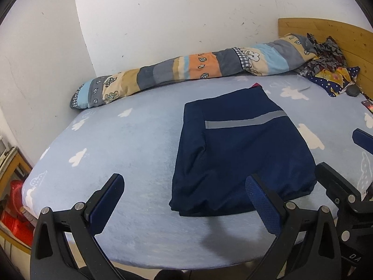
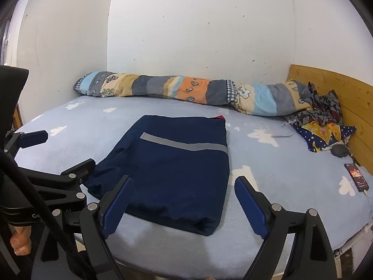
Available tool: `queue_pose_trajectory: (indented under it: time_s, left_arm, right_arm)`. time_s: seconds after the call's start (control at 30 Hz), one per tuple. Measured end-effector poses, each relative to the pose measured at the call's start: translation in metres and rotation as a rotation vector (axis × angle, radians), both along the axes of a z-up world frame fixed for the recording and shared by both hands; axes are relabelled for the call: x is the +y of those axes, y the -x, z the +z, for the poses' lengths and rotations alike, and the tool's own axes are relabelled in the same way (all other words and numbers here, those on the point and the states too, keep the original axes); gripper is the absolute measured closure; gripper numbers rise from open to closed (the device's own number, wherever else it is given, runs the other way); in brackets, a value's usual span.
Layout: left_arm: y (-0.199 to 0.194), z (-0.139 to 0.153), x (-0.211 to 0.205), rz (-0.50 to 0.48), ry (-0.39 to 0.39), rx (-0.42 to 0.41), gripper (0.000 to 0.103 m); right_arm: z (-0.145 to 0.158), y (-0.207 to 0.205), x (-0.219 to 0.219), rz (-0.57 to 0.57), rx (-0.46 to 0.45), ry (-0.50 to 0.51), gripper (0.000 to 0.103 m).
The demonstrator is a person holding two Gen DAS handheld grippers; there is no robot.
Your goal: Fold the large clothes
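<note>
Navy garment point(image 1: 237, 149), smooth fabric with grey reflective stripe, folded into rectangle, flat on fleecy cloud-print bed sheet point(image 1: 130, 144). Left claw point(image 1: 186, 205) spread, empty. Right claw point(image 2: 184, 207) spread, empty. Patchwork rolled quilt point(image 2: 177, 91) along wall.

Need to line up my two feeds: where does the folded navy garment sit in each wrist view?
Left wrist: folded navy garment right of centre, on the bed sheet.
Right wrist: folded navy garment left of centre, on the sheet.
Shared landmark: rolled patchwork quilt along the wall behind it.
</note>
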State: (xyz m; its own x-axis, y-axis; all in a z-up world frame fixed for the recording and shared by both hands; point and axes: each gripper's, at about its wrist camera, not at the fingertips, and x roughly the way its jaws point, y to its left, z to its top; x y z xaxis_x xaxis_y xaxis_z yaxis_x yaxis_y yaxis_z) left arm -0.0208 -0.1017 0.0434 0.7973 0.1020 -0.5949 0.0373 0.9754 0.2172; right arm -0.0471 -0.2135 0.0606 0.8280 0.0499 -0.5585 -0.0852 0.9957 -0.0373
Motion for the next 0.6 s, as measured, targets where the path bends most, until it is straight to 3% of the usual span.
queue_pose_trajectory:
  time_s: [0.6]
  left_arm:
    - [-0.0020,-0.0033,0.0045,0.010,-0.012,0.010,0.000]
  right_arm:
    - [0.0018,0.0015,-0.0002,0.005,-0.001,0.010,0.012]
